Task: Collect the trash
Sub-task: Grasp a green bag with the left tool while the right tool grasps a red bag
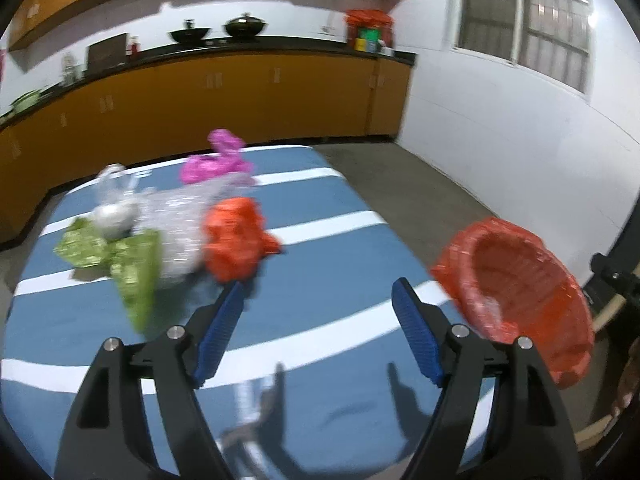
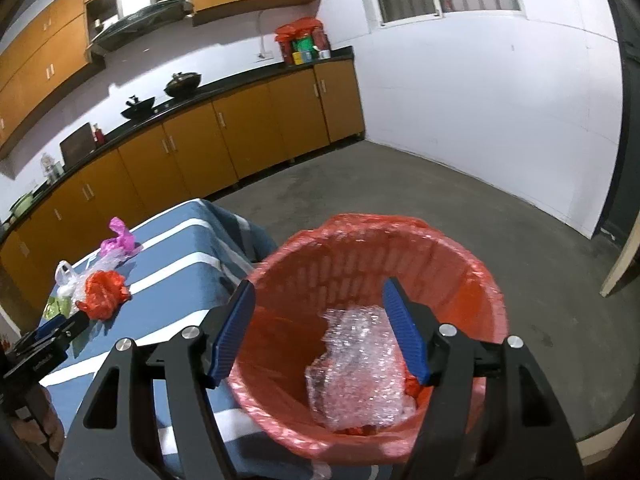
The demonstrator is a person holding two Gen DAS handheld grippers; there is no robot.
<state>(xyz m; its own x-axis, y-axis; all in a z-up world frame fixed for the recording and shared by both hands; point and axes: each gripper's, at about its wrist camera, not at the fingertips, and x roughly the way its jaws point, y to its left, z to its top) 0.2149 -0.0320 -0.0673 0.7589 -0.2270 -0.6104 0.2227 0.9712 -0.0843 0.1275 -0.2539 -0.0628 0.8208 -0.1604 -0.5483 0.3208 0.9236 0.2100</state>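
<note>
A red-lined trash basket (image 2: 472, 280) stands beside the table; it also shows in the left wrist view (image 1: 516, 284). A clear bubble-wrap piece (image 2: 356, 372) lies inside it. My right gripper (image 2: 320, 332) is open and empty above the basket. My left gripper (image 1: 318, 328) is open and empty over the table, just short of a crumpled orange bag (image 1: 236, 240). Behind it lie clear plastic (image 1: 180, 220), a green wrapper (image 1: 128, 260), a white bag (image 1: 114, 200) and a pink bag (image 1: 218, 158). The orange bag (image 2: 104, 290) and pink bag (image 2: 120, 240) show in the right wrist view.
The table has a blue cloth with white stripes (image 1: 320, 232). Orange kitchen cabinets with a black counter (image 1: 240, 92) run behind. Concrete floor (image 2: 460, 208) and a white wall (image 1: 500, 128) lie to the right. The left gripper (image 2: 52, 340) shows at the right view's left edge.
</note>
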